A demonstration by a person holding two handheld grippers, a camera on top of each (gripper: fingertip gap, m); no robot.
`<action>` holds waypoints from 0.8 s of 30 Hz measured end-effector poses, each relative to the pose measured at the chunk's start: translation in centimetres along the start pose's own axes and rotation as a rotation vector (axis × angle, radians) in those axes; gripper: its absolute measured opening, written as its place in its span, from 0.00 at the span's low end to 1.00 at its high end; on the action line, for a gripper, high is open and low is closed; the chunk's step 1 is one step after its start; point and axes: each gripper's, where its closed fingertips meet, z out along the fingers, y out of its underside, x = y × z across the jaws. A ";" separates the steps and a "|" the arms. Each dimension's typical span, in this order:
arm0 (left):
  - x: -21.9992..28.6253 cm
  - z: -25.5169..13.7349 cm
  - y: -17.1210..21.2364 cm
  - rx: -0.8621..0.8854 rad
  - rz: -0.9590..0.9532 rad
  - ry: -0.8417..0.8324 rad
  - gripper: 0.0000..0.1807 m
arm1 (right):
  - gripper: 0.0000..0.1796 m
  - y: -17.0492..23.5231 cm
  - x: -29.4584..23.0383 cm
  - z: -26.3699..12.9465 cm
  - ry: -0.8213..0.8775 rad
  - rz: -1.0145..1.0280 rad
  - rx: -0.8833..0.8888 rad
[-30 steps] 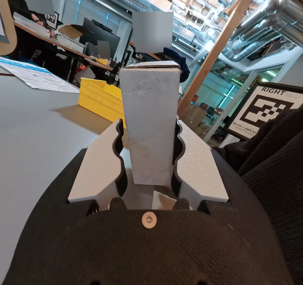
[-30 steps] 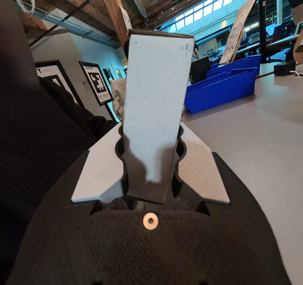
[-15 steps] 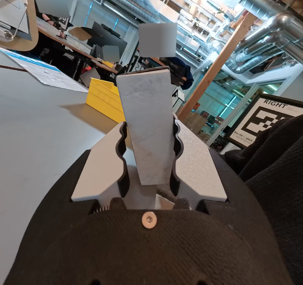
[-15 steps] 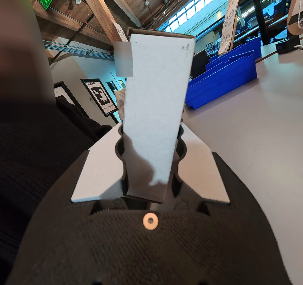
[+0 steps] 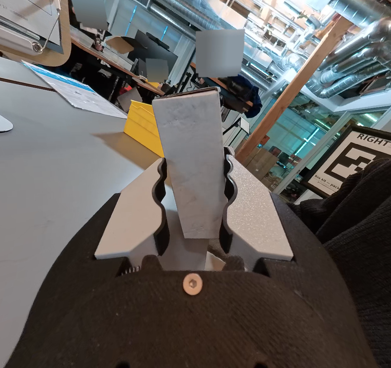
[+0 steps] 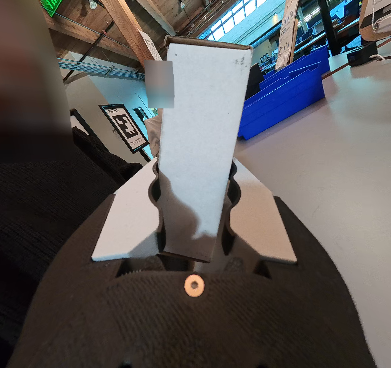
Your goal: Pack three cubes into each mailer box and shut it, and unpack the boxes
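Fingers clamp unmarked white box.

Both wrist views low over the grey table, tilted upward, probably facing opposite ways, close-up

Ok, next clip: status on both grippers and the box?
Left gripper shut on white cardboard mailer box. Right gripper shut on it too, box lifted off the grey table. Nothing in the way.

In the left wrist view, a box stands between the gripper's fingers, with a bin behind it at eleven o'clock on the table. In the right wrist view, another box sits between the fingers, bins on the table at two o'clock.
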 end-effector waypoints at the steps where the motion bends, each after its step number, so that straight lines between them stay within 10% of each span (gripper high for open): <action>1: 0.0 0.0 0.0 0.004 -0.013 0.008 0.28 | 0.36 0.0 0.0 0.0 -0.002 0.005 0.002; 5: 0.7 -0.5 -0.5 0.027 -0.125 0.115 0.27 | 0.36 -0.3 -0.4 0.0 -0.042 0.037 0.019; 8: 0.5 -1.2 -1.2 0.074 -0.231 0.185 0.06 | 0.35 -0.6 -1.1 0.1 -0.090 0.062 0.036; 24: -0.4 -1.0 -1.0 0.066 -0.323 0.148 0.31 | 0.35 1.0 1.1 0.1 0.043 0.059 -0.057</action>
